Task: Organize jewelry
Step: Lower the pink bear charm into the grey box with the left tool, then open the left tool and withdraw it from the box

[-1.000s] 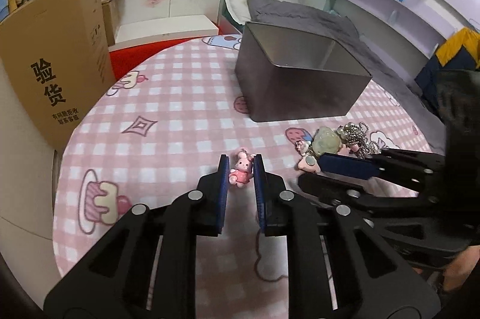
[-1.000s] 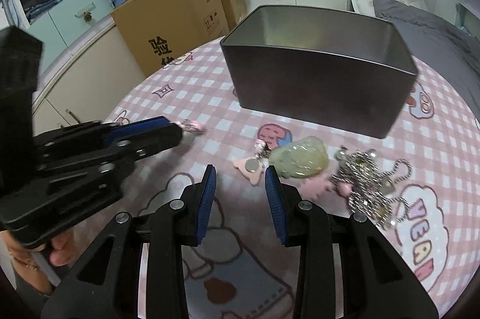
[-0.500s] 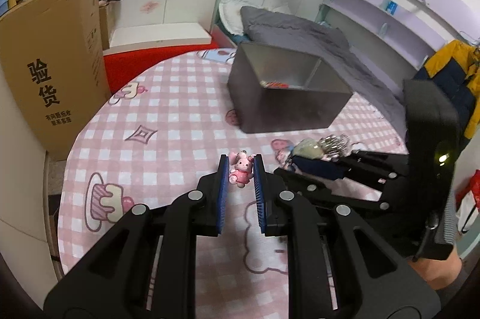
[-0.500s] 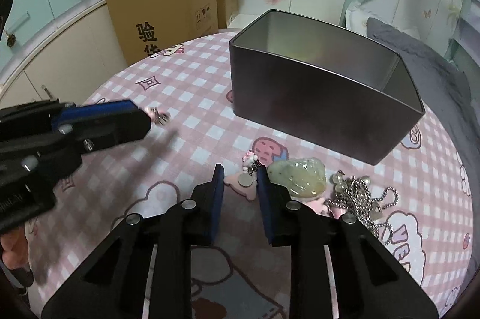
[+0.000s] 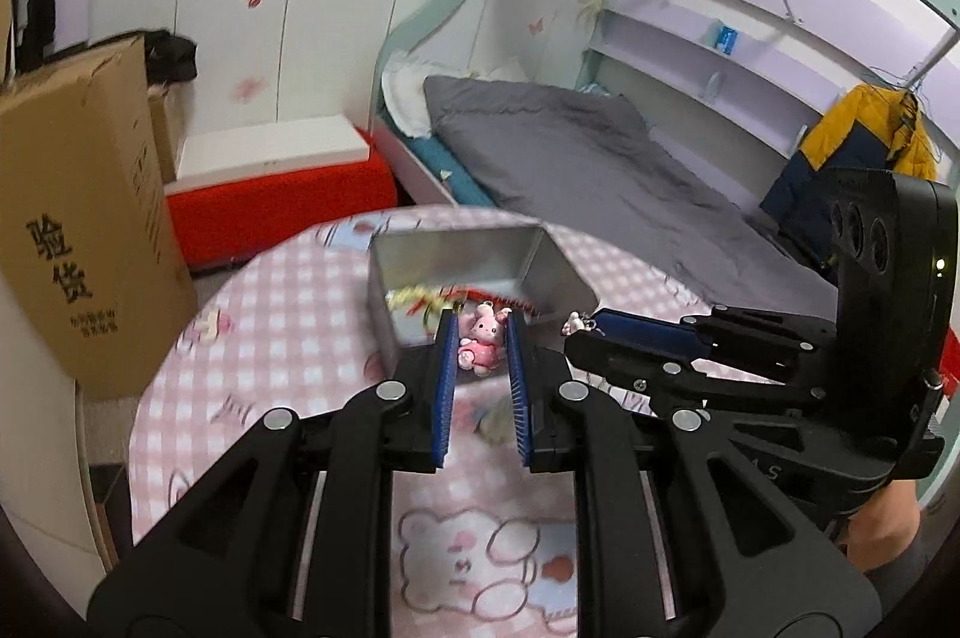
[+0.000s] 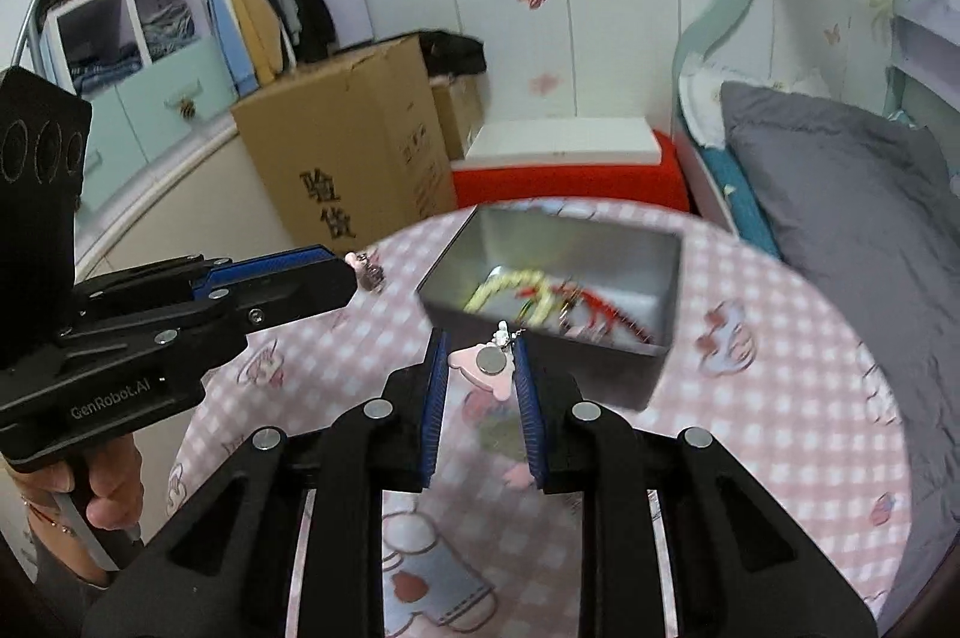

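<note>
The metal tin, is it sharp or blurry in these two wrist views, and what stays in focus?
Left wrist view: the metal tin and checked tablecloth are smeared by motion blur, while the pink bunny charm in the left hand-held gripper stays crisp. Right wrist view: the tin is likewise streaked, the flat pink charm in the right hand-held gripper sharp; fisheye bends the room's edges.

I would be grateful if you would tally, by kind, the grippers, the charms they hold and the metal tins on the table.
Grippers: 2 (left gripper, right gripper, whose jaws have just been closing on its charm)
Held charms: 2 (pink bunny charm, pink disc charm)
Metal tins: 1 (metal tin)
Total: 5
</note>
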Motion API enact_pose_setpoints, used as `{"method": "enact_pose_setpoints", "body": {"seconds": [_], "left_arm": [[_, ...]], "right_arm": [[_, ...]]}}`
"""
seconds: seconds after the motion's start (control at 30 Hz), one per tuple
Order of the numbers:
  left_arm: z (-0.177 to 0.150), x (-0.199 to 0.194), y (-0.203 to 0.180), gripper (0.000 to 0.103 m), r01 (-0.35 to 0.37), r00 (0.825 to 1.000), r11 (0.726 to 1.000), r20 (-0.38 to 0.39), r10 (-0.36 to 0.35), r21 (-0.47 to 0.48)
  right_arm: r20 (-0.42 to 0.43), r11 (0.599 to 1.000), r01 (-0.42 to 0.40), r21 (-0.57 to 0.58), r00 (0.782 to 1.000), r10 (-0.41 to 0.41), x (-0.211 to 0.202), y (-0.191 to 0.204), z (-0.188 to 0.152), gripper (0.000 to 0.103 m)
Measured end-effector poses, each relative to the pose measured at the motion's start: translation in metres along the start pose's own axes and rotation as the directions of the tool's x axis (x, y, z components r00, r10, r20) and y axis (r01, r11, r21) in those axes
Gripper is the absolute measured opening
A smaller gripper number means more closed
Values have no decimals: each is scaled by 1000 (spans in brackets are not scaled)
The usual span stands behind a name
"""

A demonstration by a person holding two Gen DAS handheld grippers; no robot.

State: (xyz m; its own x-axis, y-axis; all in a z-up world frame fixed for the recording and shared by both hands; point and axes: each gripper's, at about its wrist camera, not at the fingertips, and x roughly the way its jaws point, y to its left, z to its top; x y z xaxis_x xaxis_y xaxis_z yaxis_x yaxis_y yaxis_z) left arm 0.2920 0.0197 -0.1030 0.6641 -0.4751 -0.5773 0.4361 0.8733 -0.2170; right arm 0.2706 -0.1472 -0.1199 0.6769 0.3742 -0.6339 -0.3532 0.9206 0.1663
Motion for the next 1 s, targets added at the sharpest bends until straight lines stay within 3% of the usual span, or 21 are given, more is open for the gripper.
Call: {"method": "enact_pose_setpoints", "body": {"seconds": [0.17, 0.3, 0.57, 0.9, 0.93, 1.0], "left_arm": [[17, 14, -4, 16, -8, 1000, 1000, 1, 8, 16], [26, 39, -3, 16, -15, 999, 1000, -40, 15, 8], [26, 78, -2, 16, -36, 992, 999, -120, 36, 9], [19, 98, 4, 17, -59, 983, 998, -176, 53, -29], [20, 99, 4, 21, -67, 982, 997, -179, 61, -31], [20, 97, 5, 53, -75, 983, 996, -171, 67, -41]], "right_arm": [[31, 1000, 16, 21, 999, -17, 1, -16, 14, 20], [31, 999, 28, 36, 999, -29, 9, -30, 20, 20], [-12, 999, 20, 51, 1000, -19, 31, -41, 20, 20], [-33, 997, 2, 76, 999, 1, 40, -46, 16, 21], [-32, 997, 2, 78, 999, 1, 39, -47, 15, 21], [-23, 996, 3, 85, 1000, -1, 37, -48, 15, 22]]}}
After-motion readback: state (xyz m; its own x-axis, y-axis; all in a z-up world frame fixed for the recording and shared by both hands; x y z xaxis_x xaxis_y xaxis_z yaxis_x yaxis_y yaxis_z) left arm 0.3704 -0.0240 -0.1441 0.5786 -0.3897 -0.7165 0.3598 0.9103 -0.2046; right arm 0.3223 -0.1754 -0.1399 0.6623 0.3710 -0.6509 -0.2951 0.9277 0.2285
